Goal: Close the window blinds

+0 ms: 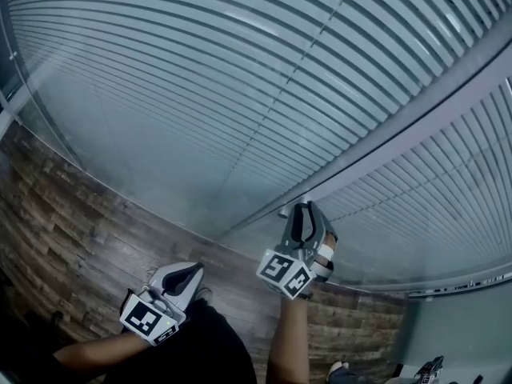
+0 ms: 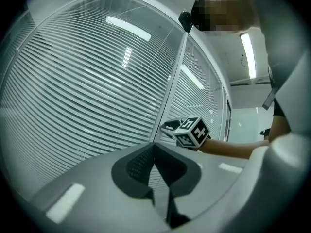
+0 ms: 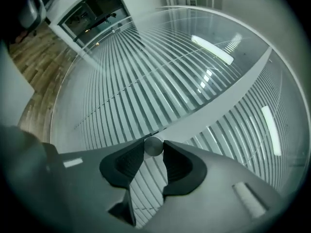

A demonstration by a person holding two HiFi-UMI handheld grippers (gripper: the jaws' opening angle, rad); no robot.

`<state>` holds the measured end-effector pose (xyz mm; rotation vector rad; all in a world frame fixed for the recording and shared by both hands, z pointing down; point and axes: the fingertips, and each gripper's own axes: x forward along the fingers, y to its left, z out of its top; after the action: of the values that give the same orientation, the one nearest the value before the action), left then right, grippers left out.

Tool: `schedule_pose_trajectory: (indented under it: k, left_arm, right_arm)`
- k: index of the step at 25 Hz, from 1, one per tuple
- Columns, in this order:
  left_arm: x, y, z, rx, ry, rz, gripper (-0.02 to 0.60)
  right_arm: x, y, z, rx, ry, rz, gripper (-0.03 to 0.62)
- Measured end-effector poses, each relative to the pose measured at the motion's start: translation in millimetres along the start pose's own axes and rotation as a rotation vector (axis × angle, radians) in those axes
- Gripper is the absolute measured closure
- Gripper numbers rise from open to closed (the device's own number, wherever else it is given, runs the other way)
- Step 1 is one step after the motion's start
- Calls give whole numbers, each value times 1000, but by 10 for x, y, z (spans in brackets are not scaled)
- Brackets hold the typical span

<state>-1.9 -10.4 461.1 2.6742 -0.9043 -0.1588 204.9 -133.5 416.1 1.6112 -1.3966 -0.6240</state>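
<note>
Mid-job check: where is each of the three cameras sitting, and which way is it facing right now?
Head view: on the person's head, looking steeply down at the blinds and floor; shows both forearms, left tool, right tool.
Left gripper view: on the left tool, facing the blinds; shows its shut jaws.
Right gripper view: on the right tool, facing the window frame; its jaws grip the knob.
Shared: head and left gripper views both show the right tool.
</note>
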Motion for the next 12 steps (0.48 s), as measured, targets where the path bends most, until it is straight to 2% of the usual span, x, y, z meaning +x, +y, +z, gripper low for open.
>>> schedule_pose_trajectory:
  k: [4,7,9,12]
  left_arm:
    - [16,-34,0,3,-2,-8,583]
    - [6,-28,19,3,-2,-1,583]
    - [4,-19,45,6,-2,2,583]
    - [-14,34,46,6,-9,22,583]
  right_arm:
    - [5,-7,-7,29,0,1,465]
    - [7,-19,-18,97,-17,7,461]
    - [-7,-34,-33,239,-30,30,457]
    - [-55,-65,-57,584,-68,69,424]
